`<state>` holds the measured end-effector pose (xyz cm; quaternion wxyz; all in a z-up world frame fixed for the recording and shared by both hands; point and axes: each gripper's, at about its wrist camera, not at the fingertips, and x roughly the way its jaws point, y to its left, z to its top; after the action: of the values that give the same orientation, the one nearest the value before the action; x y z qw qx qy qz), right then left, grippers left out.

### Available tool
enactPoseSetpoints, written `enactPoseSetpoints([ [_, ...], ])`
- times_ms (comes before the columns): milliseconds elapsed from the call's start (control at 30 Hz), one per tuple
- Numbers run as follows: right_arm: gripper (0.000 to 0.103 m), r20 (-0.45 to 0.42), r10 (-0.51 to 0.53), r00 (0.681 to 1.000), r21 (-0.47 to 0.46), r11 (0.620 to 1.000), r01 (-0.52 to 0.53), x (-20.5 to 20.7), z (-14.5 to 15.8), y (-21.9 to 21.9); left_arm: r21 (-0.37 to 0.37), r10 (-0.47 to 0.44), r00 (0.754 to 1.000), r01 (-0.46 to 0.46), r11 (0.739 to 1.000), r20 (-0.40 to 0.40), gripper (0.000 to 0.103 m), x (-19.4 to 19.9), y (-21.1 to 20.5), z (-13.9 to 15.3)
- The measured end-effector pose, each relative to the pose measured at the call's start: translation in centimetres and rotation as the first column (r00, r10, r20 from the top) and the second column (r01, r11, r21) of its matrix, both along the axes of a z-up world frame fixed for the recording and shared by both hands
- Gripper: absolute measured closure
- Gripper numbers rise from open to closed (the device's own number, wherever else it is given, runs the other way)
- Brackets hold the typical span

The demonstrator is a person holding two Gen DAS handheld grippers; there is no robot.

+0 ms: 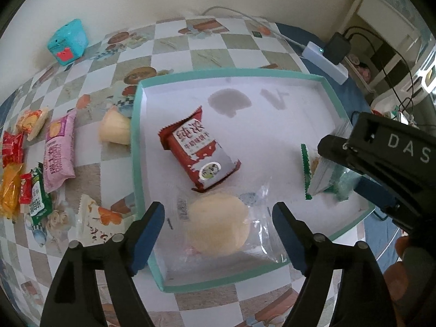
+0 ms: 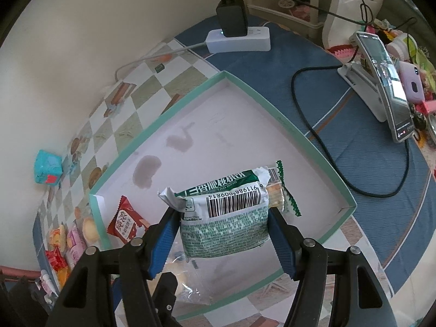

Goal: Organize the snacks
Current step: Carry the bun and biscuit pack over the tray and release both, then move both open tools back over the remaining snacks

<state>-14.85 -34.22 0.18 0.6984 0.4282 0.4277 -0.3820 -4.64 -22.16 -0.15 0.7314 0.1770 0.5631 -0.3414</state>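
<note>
A white tray with a teal rim lies on the checkered table. In it lie a red biscuit packet and a round pale cake in clear wrap. My left gripper is open just above the cake, its fingers on either side of it. My right gripper is shut on a green and white snack packet and holds it over the tray's right part; it shows in the left wrist view.
Several loose snacks lie left of the tray: a pink packet, a cup cake, a green packet, red and orange packets. A teal cube stands at the back. A power strip, cables and a phone stand lie to the right.
</note>
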Motion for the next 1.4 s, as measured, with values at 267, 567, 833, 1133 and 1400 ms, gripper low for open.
enactPoseSetpoints([
  [267,0.004,0.026,-0.021,0.999,-0.011,1.0,0.022,-0.4,0.3,-0.1,-0.013,0.074,0.997,-0.074,0.997,0.007,0.02,1.6,1.4,0.8],
  [567,0.0,0.031,-0.004,1.0,-0.005,1.0,0.004,-0.1,0.2,0.1,-0.045,0.344,0.939,-0.343,0.938,0.016,0.007,6.5,7.2,1.8],
  [833,0.0,0.035,0.047,0.998,-0.02,0.999,-0.046,1.2,0.7,1.4,-0.015,0.533,0.842,-0.534,0.845,0.082,0.007,10.7,14.3,2.7],
  [1133,0.0,0.087,0.203,0.975,-0.024,0.979,-0.201,4.6,1.5,5.3,0.015,0.663,0.73,-0.674,0.739,0.167,0.007,13.6,22.4,4.0],
  [1400,0.0,0.084,0.393,0.916,-0.075,0.919,-0.387,8.4,2.0,11.0,0.008,0.667,0.718,-0.682,0.732,0.197,0.007,13.6,24.1,4.8],
])
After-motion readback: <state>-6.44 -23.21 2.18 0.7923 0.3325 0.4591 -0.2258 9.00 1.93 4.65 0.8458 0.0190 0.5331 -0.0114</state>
